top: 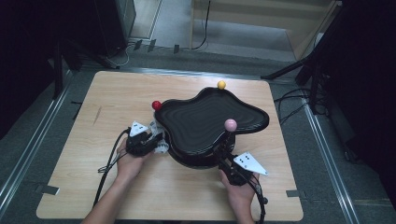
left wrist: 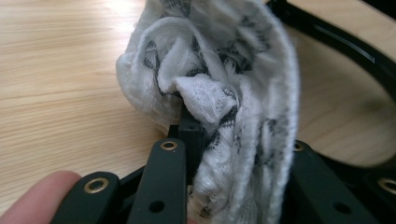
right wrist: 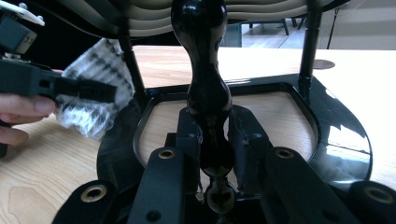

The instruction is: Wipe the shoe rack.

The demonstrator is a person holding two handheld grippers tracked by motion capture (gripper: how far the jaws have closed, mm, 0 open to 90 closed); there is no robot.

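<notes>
Left gripper [top: 156, 140], jaws clamped on a white cloth [left wrist: 219, 93] with dark woven pattern, held beside the base ring [right wrist: 336, 140] of a black wavy-topped stand [top: 210, 121] on the wooden table [top: 84, 154]. Right gripper [right wrist: 212, 140], jaws closed around the stand's turned black post [right wrist: 205, 88], topped by a pink ball [top: 230, 124]. No legible writing or labels.

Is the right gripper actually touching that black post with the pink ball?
Touching. The right gripper view shows the right gripper clamped on the black post.
</notes>
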